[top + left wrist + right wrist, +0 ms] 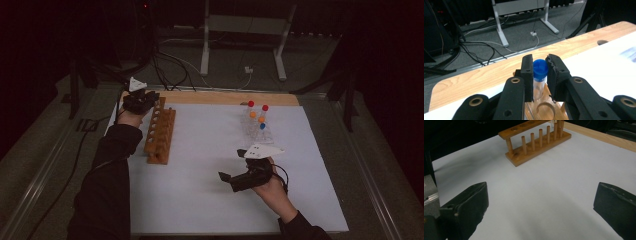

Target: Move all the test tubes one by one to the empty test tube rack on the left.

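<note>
Tube (539, 82) with blue cap pinched by left gripper (540, 75), lowered into far hole of wooden rack (161, 131). Right gripper (541, 207) spread, idle. Five tubes (256, 122) left beyond it.

A dim room is seen, with grey carpet (310, 65) laid behind the table. A white metal frame stand (245, 30) is placed on it, black cables (476, 51) are strewn about, and a white plug (248, 70) is left lying.
</note>
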